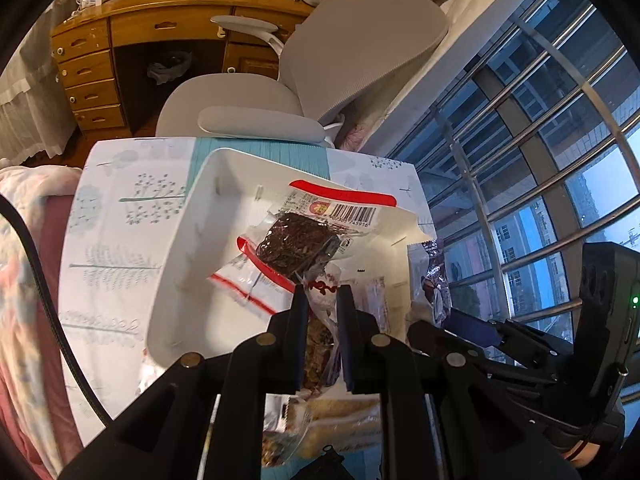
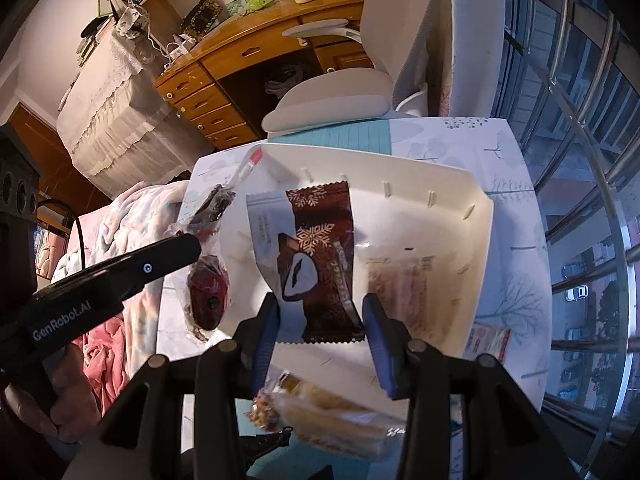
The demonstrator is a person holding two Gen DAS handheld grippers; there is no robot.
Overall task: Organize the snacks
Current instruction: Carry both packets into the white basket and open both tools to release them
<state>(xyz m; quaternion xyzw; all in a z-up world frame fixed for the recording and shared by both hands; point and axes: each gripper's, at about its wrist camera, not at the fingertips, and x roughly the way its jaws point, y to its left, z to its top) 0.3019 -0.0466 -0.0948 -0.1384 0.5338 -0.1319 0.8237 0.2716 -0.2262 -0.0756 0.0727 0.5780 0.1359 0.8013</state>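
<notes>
A white tray (image 2: 476,200) holds a pale pink packet (image 2: 396,288); a brown snowflake-printed packet (image 2: 320,256) hangs above it.

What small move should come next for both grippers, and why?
Probably lower both and let go. The left gripper pinches a clear snack packet and the right gripper grips a brown snowflake wrapper, both over the white tray.

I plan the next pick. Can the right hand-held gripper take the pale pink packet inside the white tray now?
Probably not yet: the right hand-held gripper is already shut on a brown snack packet. The pink packet lies uncovered in the white tray.
</notes>
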